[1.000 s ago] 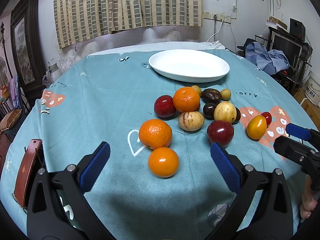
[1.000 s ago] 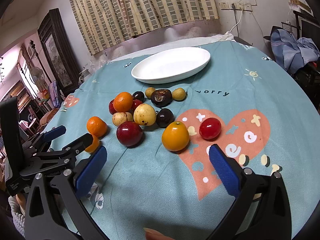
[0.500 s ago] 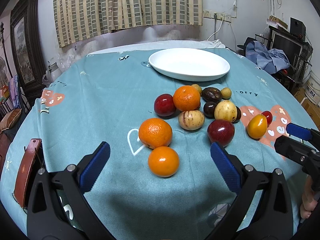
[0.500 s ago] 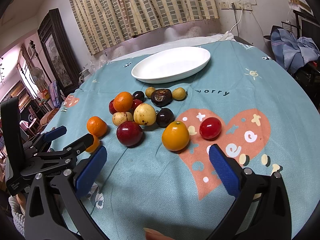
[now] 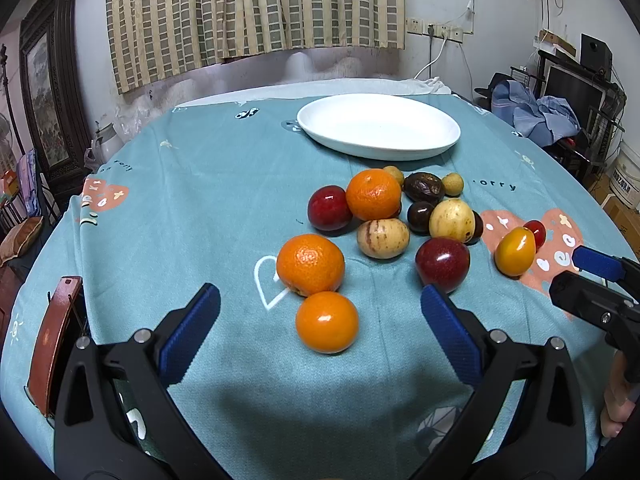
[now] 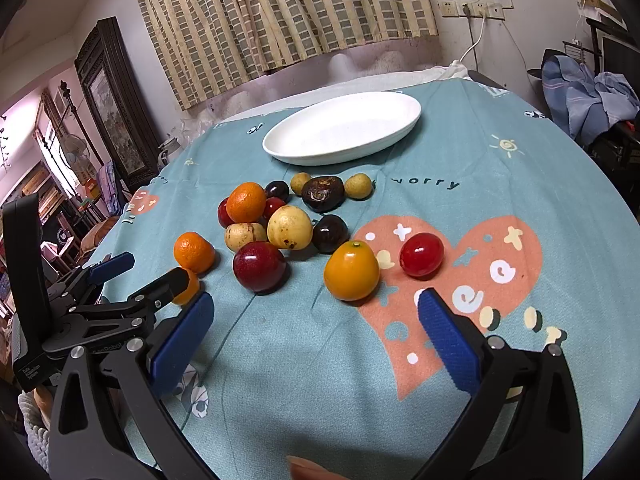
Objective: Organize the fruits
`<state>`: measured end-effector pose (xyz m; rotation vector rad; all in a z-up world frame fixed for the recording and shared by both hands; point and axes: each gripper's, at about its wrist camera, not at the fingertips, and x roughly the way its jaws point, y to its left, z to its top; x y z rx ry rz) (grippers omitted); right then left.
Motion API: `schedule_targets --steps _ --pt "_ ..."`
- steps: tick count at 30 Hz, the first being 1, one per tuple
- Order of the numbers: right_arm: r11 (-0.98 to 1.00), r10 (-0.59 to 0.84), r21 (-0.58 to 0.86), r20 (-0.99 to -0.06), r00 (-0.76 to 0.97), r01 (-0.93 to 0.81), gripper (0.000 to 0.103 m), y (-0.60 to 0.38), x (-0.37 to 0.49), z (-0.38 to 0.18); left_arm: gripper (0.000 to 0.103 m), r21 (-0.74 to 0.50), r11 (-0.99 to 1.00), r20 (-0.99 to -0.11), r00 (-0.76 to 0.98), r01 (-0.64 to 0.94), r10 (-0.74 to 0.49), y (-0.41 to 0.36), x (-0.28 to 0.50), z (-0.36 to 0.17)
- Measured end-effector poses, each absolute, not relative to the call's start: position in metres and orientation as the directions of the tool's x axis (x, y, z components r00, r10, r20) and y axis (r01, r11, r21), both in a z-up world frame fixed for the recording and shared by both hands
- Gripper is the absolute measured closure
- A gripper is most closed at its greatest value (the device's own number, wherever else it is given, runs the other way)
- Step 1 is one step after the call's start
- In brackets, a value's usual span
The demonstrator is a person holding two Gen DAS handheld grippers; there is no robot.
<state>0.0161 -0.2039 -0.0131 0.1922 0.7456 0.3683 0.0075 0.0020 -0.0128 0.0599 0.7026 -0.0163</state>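
Orange (image 5: pixel 327 322) btwn wide-open left jaws; yellow-orange fruit (image 6: pixel 351 271) just ahead of wide-open right jaws.

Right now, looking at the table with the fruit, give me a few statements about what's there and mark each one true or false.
1. The white plate has no fruit on it. True.
2. The left gripper is shut on an orange. False: it is open, and the nearest orange lies on the cloth between its fingers, untouched.
3. The small red tomato lies on the pink heart print of the tablecloth. True.
4. The right gripper holds the yellow-orange fruit. False: it is open and empty, with that fruit on the cloth ahead of it.
5. Only one orange is on the table. False: three are.
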Motion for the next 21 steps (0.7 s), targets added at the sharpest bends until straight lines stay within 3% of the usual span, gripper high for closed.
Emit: schedule_targets --steps 6,13,18,21 --pt "0.873 0.482 0.414 -0.660 0.576 -0.256 0.001 -0.204 0.025 -0.036 0.002 0.028 0.999 -0.660 0.751 0.043 -0.013 0.005 0.004 -0.025" --pt "0.801 0.592 0.516 -0.612 0.524 -0.303 0.001 -0.215 0.023 -0.038 0.002 0.008 0.994 -0.734 0.676 0.110 -0.069 0.001 0.008 -0.043" --pt "0.901 0.424 0.281 -0.727 0.540 -0.329 0.002 -0.222 0.026 -0.024 0.002 0.008 0.989 -0.789 0.608 0.151 -0.086 -0.003 0.017 -0.050" --pt "0.922 0.358 0.186 -0.743 0.565 -0.339 0.015 -0.223 0.030 -0.021 0.002 0.019 0.985 -0.813 0.576 0.172 -0.085 -0.007 0.028 -0.050"
